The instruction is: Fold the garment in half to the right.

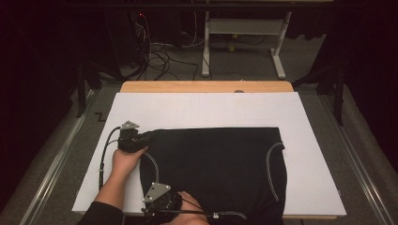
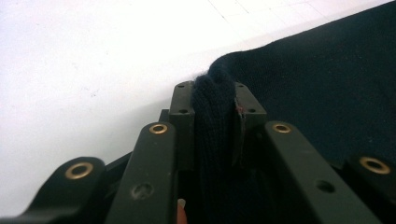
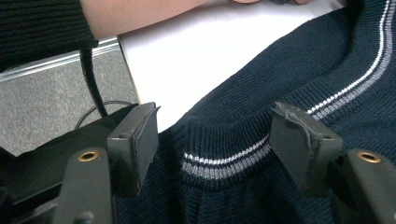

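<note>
**Left gripper pinches the sweater's corner, right gripper stands open over its hem**

The left gripper (image 2: 214, 100) has its jaws closed tight on a bunched fold of dark knit, the corner of the sweater (image 1: 216, 168) squeezed between its pads. In the high view this gripper (image 1: 141, 139) sits at the sweater's far left corner, held by the left hand (image 1: 126, 161), its cable looping off the sweater's left side.

The right gripper (image 3: 215, 140) has its jaws spread wide, one on each side of a ribbed band with pale stripes (image 3: 224, 163); its pads (image 3: 299, 140) do not close on the cloth. From above, that gripper (image 1: 162, 201) lies at the sweater's near left edge, under the right hand (image 1: 187, 206).

The sweater is dark navy, spread mostly flat, with a light striped trim curving down its right side. It lies on a white board (image 1: 309, 154) that reaches out beyond the sweater on its far, left and right sides. A wooden table edge (image 1: 206, 86) shows past the board on the sweater's far side, and beyond that a grey floor with tangled cables (image 1: 159, 58).
</note>
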